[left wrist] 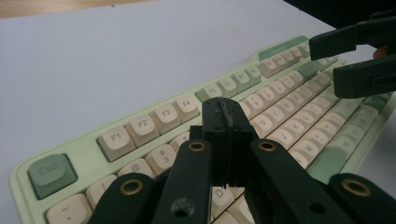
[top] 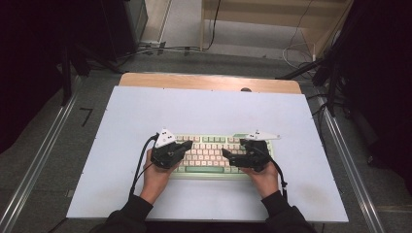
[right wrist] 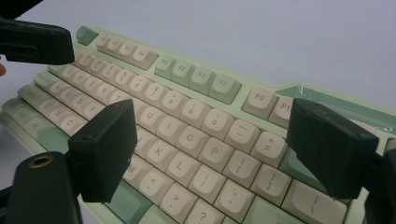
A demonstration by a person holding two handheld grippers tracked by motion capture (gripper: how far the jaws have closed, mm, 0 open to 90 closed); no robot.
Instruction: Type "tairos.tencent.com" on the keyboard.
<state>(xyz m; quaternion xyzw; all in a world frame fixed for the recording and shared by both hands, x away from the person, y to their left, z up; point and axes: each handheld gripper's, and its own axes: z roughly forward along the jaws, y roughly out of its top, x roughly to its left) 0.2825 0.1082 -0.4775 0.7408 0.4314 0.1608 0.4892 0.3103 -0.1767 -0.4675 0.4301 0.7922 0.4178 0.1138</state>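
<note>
Your left claw [left wrist: 227, 122] is clenched, both black jaws pressed flat together with nothing between them, hanging just over the number and letter rows near the F keys. Your right claw [right wrist: 224, 154] is released, jaws spread wide apart with the U, I, O, P and K, L keys showing in the gap.

Both claws hover over a mechanical keyboard [top: 210, 154] with a pale mint-green case, rounded cream keycaps and a few darker green ones like the Esc key [left wrist: 50, 174]. Nothing sits between the claws and the keys. In the left gripper view the other claw's jaws show at the top right, above the far end of the board.

The keyboard lies on a smooth, matte white sheet [top: 204, 111] covering the counter [top: 209, 81], whose light wood edge peeks out at the back. Your hands come in from the near edge in dark sleeves [top: 130, 211].
</note>
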